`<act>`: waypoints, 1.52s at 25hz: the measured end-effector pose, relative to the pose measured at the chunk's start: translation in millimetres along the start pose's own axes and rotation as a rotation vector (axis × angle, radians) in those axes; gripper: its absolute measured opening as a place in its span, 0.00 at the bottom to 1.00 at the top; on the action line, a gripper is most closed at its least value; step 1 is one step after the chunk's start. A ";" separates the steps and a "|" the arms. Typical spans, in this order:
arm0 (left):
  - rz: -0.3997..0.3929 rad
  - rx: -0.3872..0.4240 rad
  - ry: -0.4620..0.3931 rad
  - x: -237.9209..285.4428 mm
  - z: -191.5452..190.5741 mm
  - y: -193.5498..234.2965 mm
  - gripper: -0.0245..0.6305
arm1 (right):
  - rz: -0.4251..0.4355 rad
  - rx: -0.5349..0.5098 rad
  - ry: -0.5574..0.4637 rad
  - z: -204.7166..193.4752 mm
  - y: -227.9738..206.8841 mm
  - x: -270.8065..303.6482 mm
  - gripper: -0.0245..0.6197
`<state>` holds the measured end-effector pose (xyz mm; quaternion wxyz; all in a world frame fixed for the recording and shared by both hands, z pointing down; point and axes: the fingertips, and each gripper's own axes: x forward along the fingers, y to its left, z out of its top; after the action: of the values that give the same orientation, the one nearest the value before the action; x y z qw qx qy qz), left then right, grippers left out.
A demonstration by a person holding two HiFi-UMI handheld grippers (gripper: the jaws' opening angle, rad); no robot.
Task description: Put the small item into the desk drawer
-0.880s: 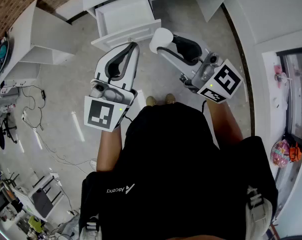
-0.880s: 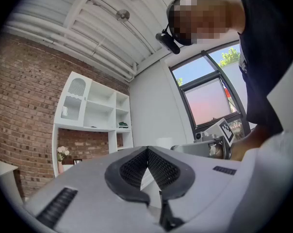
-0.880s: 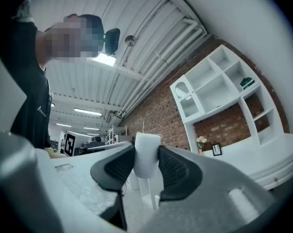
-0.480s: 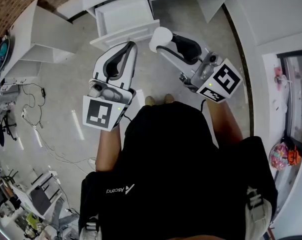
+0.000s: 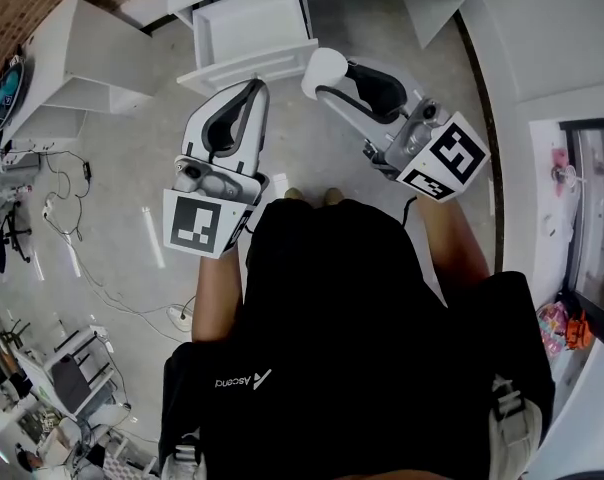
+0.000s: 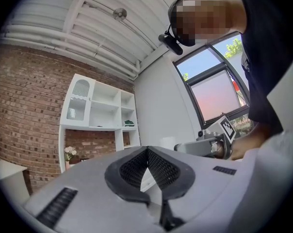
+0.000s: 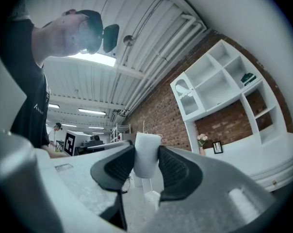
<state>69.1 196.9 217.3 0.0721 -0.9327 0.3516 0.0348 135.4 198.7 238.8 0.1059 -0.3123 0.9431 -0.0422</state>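
Brick wall (image 5: 27, 3): is running along the far left corner of the room.
Shelf unit (image 5: 77, 78): is standing white against that wall.
Floor (image 5: 132, 198): is showing pale grey, with cables (image 5: 86, 173) trailing over it.
Left gripper (image 6: 146, 152): is pointing toward the desk drawer, its pads meeting at the tips with nothing between them.
Desk drawer (image 5: 247, 66): is standing pulled out.
Small white cylinder (image 7: 147, 152): is hanging outside the drawer, just right of its front.
Right gripper (image 7: 145, 166): is clamping the cylinder between both pads.
Window (image 5: 592, 228): is lining the right wall.
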 end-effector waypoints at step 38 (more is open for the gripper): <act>-0.042 -0.016 0.006 107.0 -97.7 284.6 0.04 | -0.065 -0.052 0.358 -99.9 -187.2 245.3 0.28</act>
<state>-37.3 -99.6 270.1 0.0640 -0.9406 0.3319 0.0331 29.4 -96.7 320.9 -0.0731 -0.3330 0.9370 -0.0763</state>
